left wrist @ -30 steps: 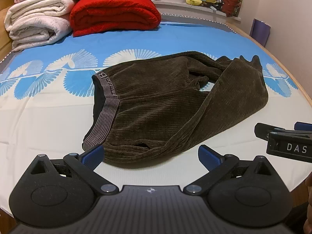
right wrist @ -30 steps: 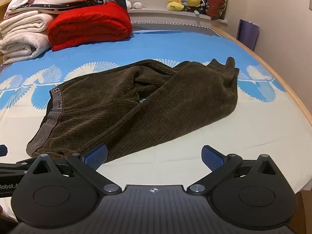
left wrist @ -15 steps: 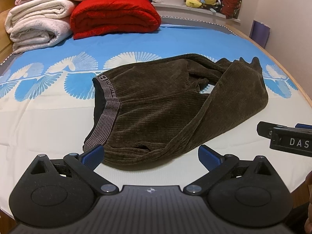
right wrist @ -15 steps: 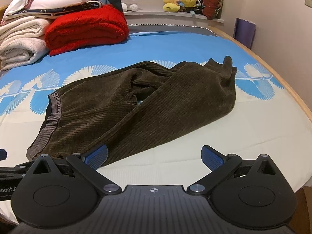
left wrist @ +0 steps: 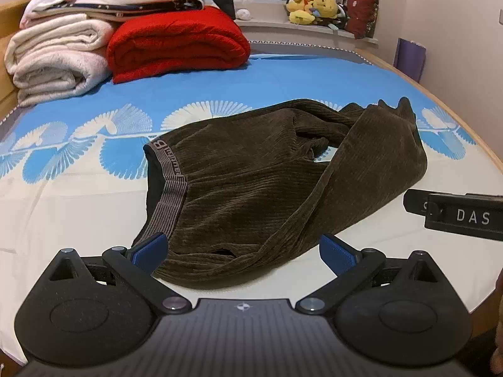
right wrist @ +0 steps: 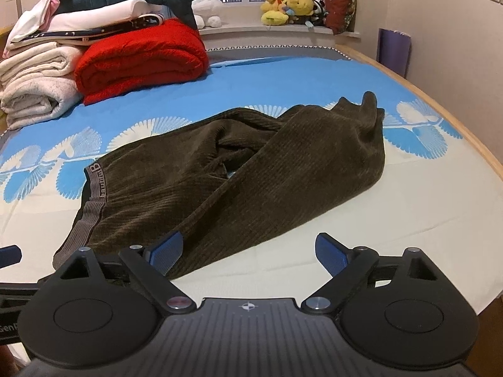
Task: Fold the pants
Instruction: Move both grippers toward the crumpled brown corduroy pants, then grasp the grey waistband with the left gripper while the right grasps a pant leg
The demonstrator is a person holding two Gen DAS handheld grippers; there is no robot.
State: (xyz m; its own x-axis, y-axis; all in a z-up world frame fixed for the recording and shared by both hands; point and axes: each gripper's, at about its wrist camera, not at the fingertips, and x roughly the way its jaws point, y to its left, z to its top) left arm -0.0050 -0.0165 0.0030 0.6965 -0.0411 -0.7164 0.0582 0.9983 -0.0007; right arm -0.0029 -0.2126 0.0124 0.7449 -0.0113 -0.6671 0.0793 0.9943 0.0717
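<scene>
Dark brown corduroy pants (left wrist: 267,182) lie crumpled on the bed, grey waistband (left wrist: 171,188) to the left, legs bunched and crossed to the right; they also show in the right wrist view (right wrist: 251,169). My left gripper (left wrist: 242,248) is open and empty, hovering over the pants' near edge. My right gripper (right wrist: 248,248) is open and empty, at the near edge by the lower leg. The right gripper's body shows in the left wrist view (left wrist: 456,213) at the right.
The bed (left wrist: 63,220) has a blue and white sheet. Folded white blankets (left wrist: 56,59) and a red blanket (left wrist: 176,44) are stacked at the far left. Plush toys (right wrist: 289,6) sit on the windowsill. The bed's wooden edge (right wrist: 465,132) runs along the right.
Both grippers have tilted up and drawn back slightly, so more of the room shows. The pants have not moved. Both grippers stay open.
</scene>
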